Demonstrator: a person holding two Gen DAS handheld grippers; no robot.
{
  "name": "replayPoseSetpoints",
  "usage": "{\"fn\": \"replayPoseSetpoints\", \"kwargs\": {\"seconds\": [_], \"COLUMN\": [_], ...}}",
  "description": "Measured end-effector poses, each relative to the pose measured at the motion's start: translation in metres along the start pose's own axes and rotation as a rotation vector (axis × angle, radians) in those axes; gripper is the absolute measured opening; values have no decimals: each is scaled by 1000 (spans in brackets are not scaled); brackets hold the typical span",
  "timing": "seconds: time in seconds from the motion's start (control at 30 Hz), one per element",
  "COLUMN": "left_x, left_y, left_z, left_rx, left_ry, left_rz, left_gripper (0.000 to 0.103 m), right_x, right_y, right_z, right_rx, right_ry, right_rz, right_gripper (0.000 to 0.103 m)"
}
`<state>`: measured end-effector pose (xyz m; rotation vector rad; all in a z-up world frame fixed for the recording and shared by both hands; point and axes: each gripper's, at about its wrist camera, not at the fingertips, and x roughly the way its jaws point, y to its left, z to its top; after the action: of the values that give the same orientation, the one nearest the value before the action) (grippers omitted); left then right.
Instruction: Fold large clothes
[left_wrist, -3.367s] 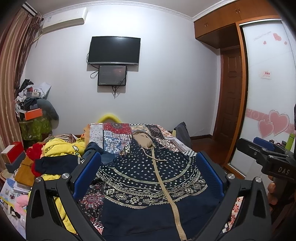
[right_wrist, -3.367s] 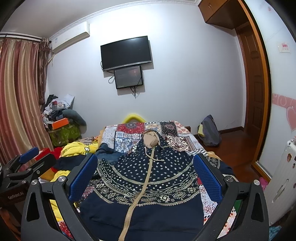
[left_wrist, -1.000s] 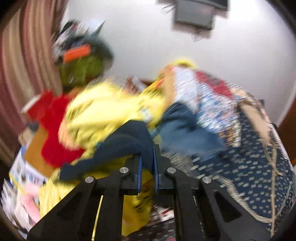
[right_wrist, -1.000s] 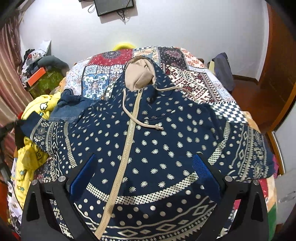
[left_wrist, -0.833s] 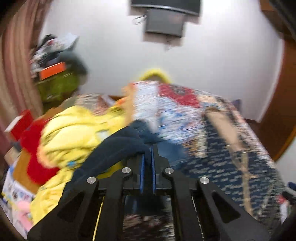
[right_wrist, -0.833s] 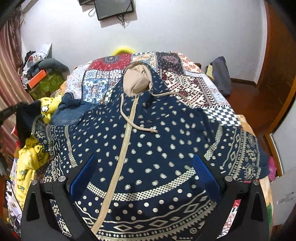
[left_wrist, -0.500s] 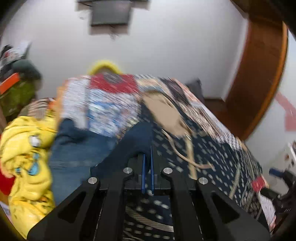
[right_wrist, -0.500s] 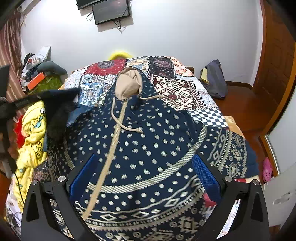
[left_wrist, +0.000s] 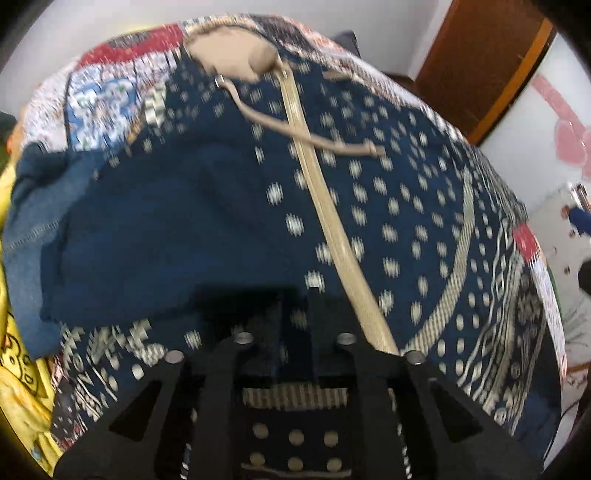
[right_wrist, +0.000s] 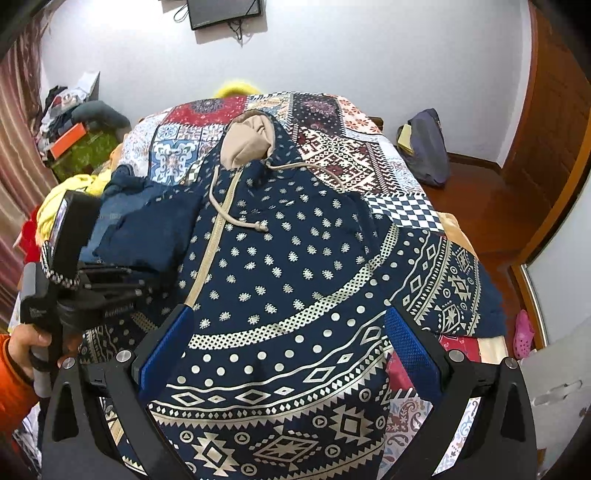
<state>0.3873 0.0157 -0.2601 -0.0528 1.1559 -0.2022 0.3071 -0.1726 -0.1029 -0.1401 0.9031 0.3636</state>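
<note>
A navy hoodie (right_wrist: 295, 258) with cream dots, a cream zip and a beige hood (right_wrist: 247, 140) lies face up on the bed. Its left sleeve (left_wrist: 166, 229) is folded across the chest, up to the zip. My left gripper (left_wrist: 295, 306) points steeply down at the sleeve's end. Its jaws are opening, a narrow gap shows, and dark cloth still sits between the pads. In the right wrist view the left gripper (right_wrist: 110, 284) rests at the hoodie's left edge, held by a hand (right_wrist: 22, 347). My right gripper (right_wrist: 288, 343) hangs open above the patterned hem, holding nothing.
The bed has a patchwork cover (right_wrist: 332, 147). Yellow clothes (left_wrist: 14, 369) and jeans (right_wrist: 122, 184) are heaped on its left side. A dark bag (right_wrist: 424, 147) leans by the wall on the wooden floor at the right. A cluttered pile (right_wrist: 74, 122) stands by the curtain.
My left gripper swung from over the yellow heap rightwards across the hoodie with the sleeve, sank toward the chest, and its jaws have parted. The right gripper drifted slightly and stays open.
</note>
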Motion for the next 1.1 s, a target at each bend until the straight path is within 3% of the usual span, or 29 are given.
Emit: {"fn": "replayPoseSetpoints", "kwargs": {"seconds": [0.1,0.3,0.53,0.8,1.0,1.07,1.1], "left_x": [-18,-72,-117,-107,-91,-89,-87], "left_y": [7,55,139,211,229,231,232], "left_z": [-14,-30,-62,-96,-111,-114,-115], "left_rx": [11,-52,-166,-290,-331,-337,-340], "left_ry": [-26,-136,-222,-194,-168,-163,-160], "left_rz": [18,47,186,218,205,204,206], "left_gripper": [50,63,65,65,65,65,65], "right_x": [-1,3,35,102,153,167,174], "right_y": [13,59,134,220,260,267,271], "right_z": [4,24,43,47,44,43,43], "right_rx": [-37,-138,-276,-427,-520,-531,-536], "right_ry": [3,-12,13,119,202,234,247], "right_rz": [-2,18,98,173,158,161,159], "right_gripper": [101,101,101,99,84,70,68]}}
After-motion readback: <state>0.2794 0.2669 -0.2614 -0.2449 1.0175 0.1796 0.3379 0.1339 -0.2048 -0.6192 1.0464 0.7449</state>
